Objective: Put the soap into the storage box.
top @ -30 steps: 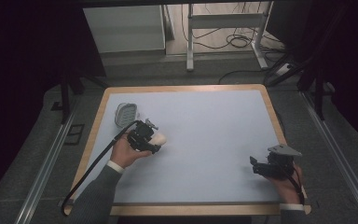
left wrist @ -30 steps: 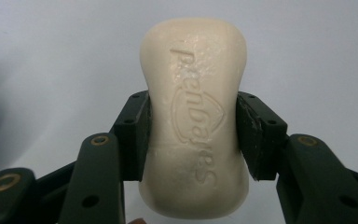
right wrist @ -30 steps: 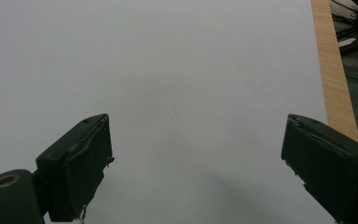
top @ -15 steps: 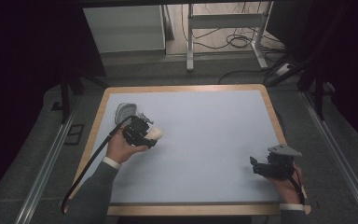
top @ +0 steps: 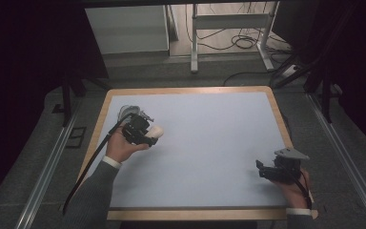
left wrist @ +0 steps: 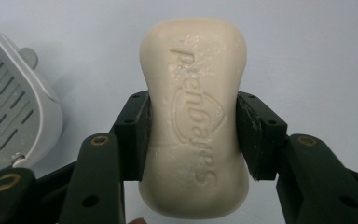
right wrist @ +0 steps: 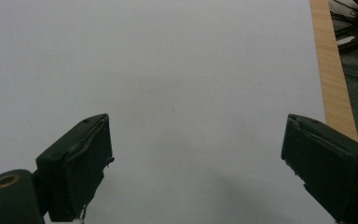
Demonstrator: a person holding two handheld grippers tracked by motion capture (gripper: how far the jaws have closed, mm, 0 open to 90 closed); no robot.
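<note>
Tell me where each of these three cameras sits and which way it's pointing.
High view: above the person's side, looking forward and down on the table; both forearms enter from below, left gripper and right gripper in hand.
Left gripper view: rides on the left gripper, looking along its black fingers clamped on the soap bar, with the soap dish to the left.
Right gripper view: rides on the right gripper, looking down past open fingers at bare table.
Shared: the high and left gripper views both show soap bar and dish.

left gripper (top: 148, 137) clamped tight, right gripper (top: 262, 170) jaws wide apart
</note>
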